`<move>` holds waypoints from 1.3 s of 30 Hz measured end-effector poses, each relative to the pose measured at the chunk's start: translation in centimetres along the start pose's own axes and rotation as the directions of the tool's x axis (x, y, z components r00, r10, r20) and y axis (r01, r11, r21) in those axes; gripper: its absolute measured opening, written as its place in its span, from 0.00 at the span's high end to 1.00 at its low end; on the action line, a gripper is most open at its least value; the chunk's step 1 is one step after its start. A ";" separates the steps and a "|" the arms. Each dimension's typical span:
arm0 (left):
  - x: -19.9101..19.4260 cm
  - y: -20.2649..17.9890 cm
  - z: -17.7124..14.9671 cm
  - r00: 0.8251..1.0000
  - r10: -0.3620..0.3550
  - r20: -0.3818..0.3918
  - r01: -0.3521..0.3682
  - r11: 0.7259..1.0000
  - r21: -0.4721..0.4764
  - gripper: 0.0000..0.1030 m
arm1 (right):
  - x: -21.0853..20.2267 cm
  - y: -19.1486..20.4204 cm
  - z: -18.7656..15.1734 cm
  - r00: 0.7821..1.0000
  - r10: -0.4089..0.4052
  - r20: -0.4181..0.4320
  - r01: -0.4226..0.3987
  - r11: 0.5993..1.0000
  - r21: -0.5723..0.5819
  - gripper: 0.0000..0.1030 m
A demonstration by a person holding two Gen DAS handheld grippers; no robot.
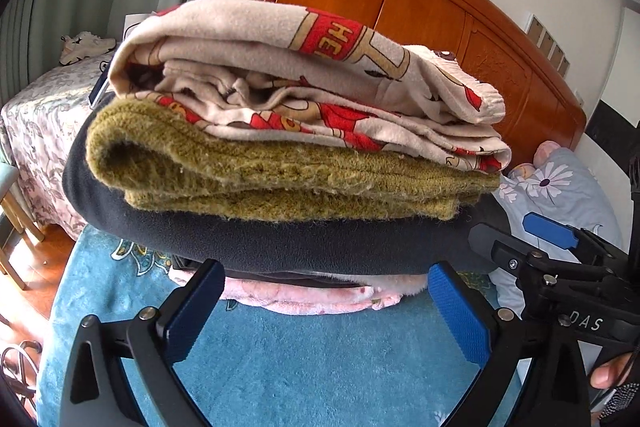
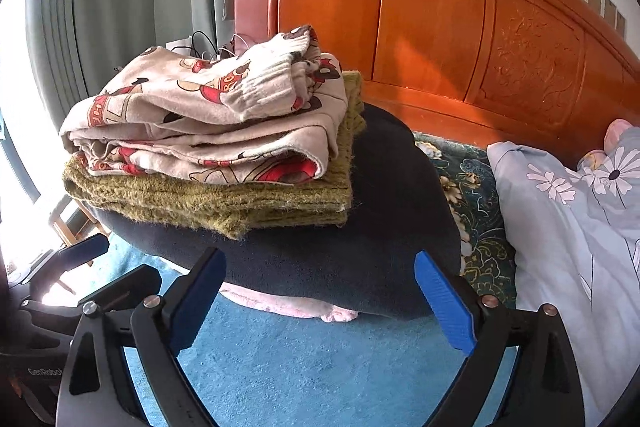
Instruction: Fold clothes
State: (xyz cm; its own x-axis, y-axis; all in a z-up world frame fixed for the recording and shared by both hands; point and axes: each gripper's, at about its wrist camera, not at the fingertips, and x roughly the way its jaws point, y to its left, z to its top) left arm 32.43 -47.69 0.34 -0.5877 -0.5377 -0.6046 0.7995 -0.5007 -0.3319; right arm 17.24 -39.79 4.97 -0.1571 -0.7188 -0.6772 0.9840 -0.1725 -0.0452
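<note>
We find no container; the folded stack [image 1: 296, 131] sits on the blue blanket [image 1: 280, 359], in front of the wooden headboard [image 2: 440, 27]. A pink garment [image 1: 300, 297] under the stack is mostly hidden. Left gripper [image 1: 326, 307] and right gripper [image 2: 320, 299] stand released, empty, fingertips just before the stack's lower edge.
</note>
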 end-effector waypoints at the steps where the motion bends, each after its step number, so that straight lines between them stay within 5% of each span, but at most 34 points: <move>1: 0.1 0.0 -0.1 1.000 -0.001 0.000 0.001 1.000 -0.001 0.00 | 0.1 0.1 -0.1 1.000 -0.005 -0.002 0.005 1.000 -0.004 0.07; 20: -1.7 -0.2 -0.4 0.991 0.038 0.127 -0.043 0.998 0.042 0.00 | -0.2 1.1 0.0 0.998 -0.066 0.011 0.066 0.998 -0.014 0.07; 39: -1.5 0.0 -0.4 0.991 0.034 0.132 -0.040 0.998 0.046 0.00 | 0.0 1.3 0.1 0.993 -0.114 -0.009 0.114 0.993 -0.002 0.07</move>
State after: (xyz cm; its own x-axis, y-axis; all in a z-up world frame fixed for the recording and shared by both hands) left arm 33.39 -46.66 0.98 -0.5717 -0.6393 -0.5143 0.8159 -0.5092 -0.2740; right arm 18.46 -40.07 4.95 -0.2676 -0.6882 -0.6743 0.9598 -0.2521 -0.1235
